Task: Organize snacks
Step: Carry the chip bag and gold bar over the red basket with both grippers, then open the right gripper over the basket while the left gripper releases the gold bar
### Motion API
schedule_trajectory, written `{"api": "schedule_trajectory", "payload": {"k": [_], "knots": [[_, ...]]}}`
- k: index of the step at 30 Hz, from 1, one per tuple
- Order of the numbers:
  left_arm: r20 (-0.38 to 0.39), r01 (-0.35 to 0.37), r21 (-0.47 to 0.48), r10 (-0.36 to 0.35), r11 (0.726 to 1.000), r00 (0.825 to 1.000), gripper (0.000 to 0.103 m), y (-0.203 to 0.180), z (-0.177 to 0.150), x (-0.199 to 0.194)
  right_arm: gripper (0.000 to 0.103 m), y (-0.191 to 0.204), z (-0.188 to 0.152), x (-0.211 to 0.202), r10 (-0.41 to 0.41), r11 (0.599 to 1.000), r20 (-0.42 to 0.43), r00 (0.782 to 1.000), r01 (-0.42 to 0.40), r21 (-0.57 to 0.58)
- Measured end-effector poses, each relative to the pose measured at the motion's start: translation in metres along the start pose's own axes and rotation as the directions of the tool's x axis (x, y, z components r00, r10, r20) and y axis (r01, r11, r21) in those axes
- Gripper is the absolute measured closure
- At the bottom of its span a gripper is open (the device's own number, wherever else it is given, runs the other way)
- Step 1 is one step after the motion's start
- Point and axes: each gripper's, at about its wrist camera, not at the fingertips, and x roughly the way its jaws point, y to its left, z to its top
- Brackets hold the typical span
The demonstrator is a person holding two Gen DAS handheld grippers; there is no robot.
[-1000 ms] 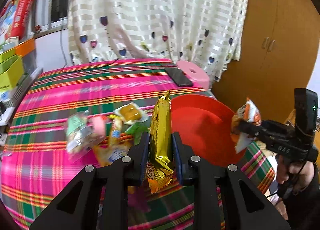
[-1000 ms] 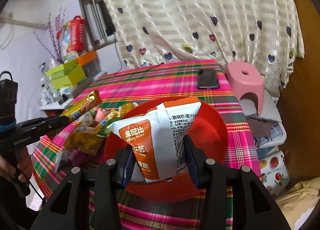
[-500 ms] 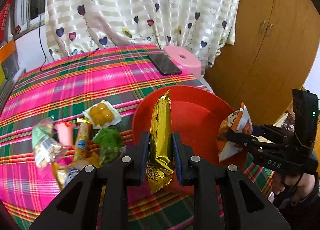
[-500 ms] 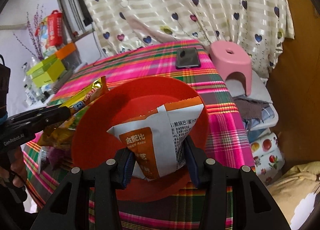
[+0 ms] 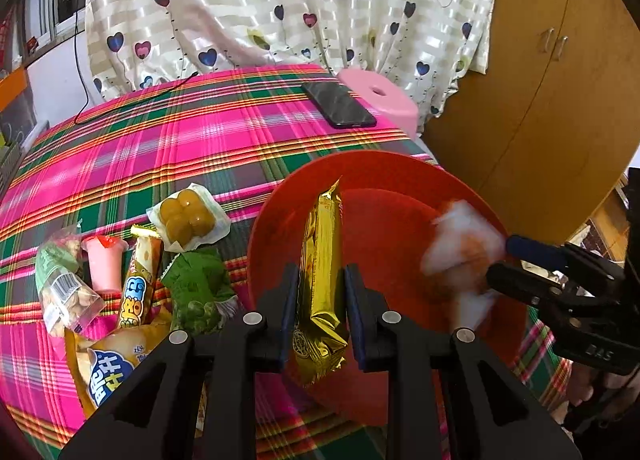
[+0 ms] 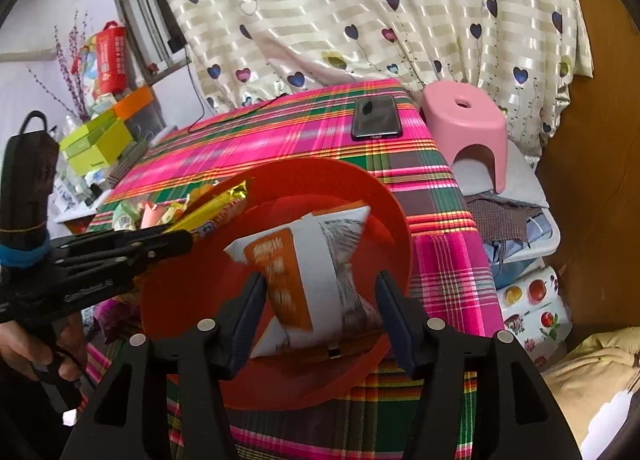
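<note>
Over red bowl: right gripper jaws just opening, orange-white packet loose and blurred between them; left gripper clenched on gold snack bar.

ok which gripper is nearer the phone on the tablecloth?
Neither clearly. Left gripper, shut on the gold packet, and right gripper, open around the orange-white bag, both sit over the red bowl, short of the phone.

Cream heart-print curtain hangs behind the plaid-covered table; wooden cabinet stands right, pink stool beside the table, window left
</note>
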Motion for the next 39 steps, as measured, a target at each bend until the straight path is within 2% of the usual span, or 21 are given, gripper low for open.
{"api": "schedule_trajectory", "payload": {"k": [8,12,19,24,39], "knots": [[-0.005,-0.044,-0.008,0.044,0.999,0.999,0.079,0.0,0.003,0.005,0.046,-0.002,0.002,-0.01,0.003,1.0,0.02,1.0,-0.003,-0.001],[0.007,-0.04,-0.012,0.04,0.999,0.999,0.075,0.002,0.001,0.0,0.044,0.0,0.002,-0.017,0.007,1.0,0.033,0.999,-0.007,-0.001],[0.047,-0.038,-0.035,0.039,0.999,0.998,0.075,0.011,-0.007,-0.024,0.044,0.008,-0.003,-0.03,0.004,1.0,0.067,0.998,-0.003,-0.004],[0.066,-0.04,-0.048,0.043,0.998,0.997,0.075,0.021,-0.022,-0.047,0.044,0.016,-0.007,-0.042,0.03,0.999,0.072,0.997,-0.031,0.012],[0.12,-0.088,-0.138,0.105,0.987,0.987,0.075,0.068,-0.078,-0.107,0.044,0.08,-0.03,-0.058,0.06,0.996,0.056,0.997,-0.055,-0.074]]}}
